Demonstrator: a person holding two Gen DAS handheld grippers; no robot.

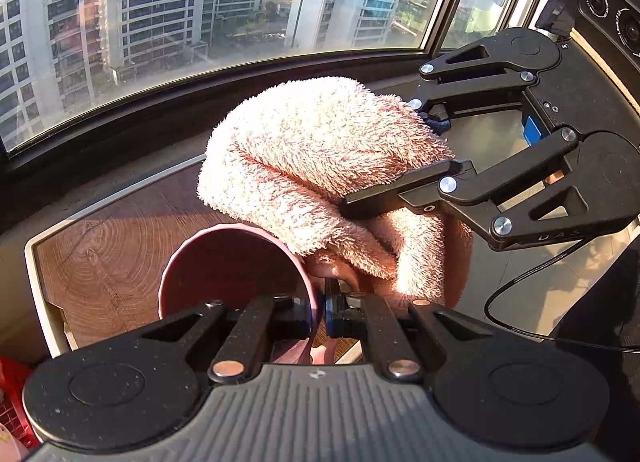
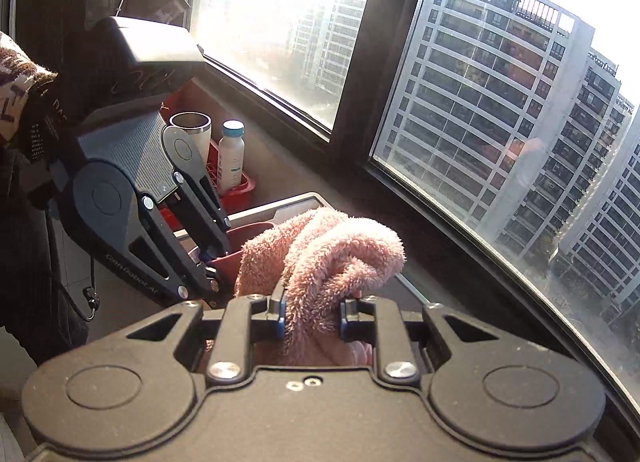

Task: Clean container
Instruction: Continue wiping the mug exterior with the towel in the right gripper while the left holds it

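A pink cup (image 1: pixel 232 274) is tilted so that its dark inside faces the left wrist camera. My left gripper (image 1: pixel 320 314) is shut on the cup's right rim, one finger inside and one outside. A fluffy pink cloth (image 1: pixel 320 157) hangs bunched just above and to the right of the cup's mouth and touches the far rim. My right gripper (image 1: pixel 392 165) comes in from the right and is shut on it. In the right wrist view the cloth (image 2: pixel 336 254) bulges between my right gripper (image 2: pixel 312 314) fingers. The cup (image 2: pixel 240 246) and left gripper (image 2: pixel 212 262) are to the left, behind it.
Below the cup lies a wood-grain tabletop (image 1: pixel 100 262) with a cream rim. A red basket (image 2: pixel 240 189) by the window sill holds a steel tumbler (image 2: pixel 190 129) and a white bottle (image 2: pixel 231 153). Large windows stand close behind. A gloved hand (image 2: pixel 36 133) holds the left gripper.
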